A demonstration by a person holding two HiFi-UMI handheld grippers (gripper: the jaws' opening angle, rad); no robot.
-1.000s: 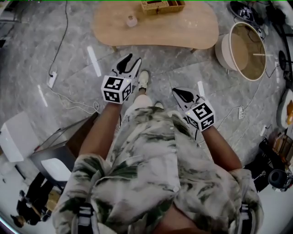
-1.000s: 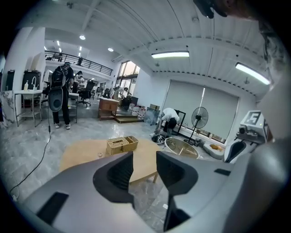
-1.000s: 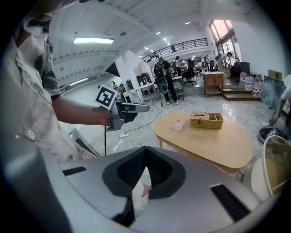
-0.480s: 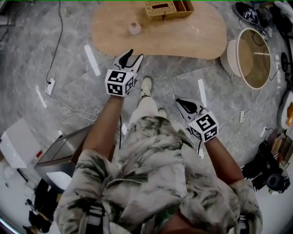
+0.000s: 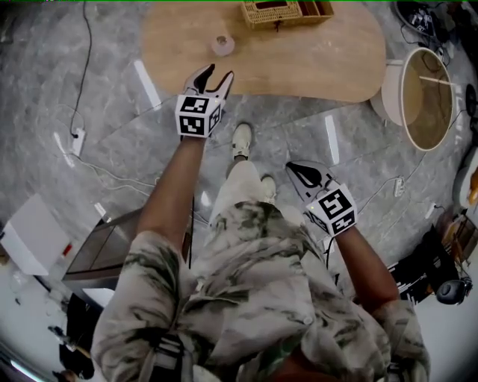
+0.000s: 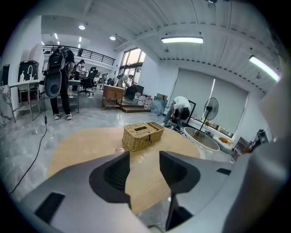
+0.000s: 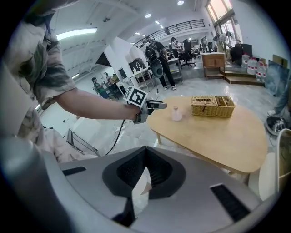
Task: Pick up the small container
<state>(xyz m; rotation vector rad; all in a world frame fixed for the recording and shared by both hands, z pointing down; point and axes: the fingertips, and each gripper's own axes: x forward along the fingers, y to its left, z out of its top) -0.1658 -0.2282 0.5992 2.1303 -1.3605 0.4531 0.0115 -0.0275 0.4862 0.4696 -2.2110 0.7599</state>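
Starting at the far left of the head view, a white box (image 5: 31, 236) sits on the grey marble floor (image 5: 112, 45) with a small red label on its side, too small to read. Near it a white power strip (image 5: 77, 140) lies on a trailing cable. The left tool (image 5: 216, 72) is held out on a stretched arm, its tips over the near edge of the desk (image 5: 321, 56). The cube behind them shows black-and-white square markers, the only print that can be made out. In the left gripper view its jaws stand apart, with nothing but bare desk top showing between them. The small container (image 5: 222, 45), pale and round, stands upright on the desk just beyond those tips, not touched. In the left gripper view it peeps out beside the left jaw, mostly hidden. Right of it, near the far edge of the desk, stands a woven wicker basket (image 5: 272, 13) with two compartments. The person's white shoe (image 5: 240, 139) is on the floor below the desk edge. The right tool (image 5: 302, 173) is held low and close to the body, well apart from the desk. In the right gripper view its jaws meet at the tips, holding nothing. At the far right a round, pale tub (image 5: 422, 93) rests on the floor beside the desk's end.
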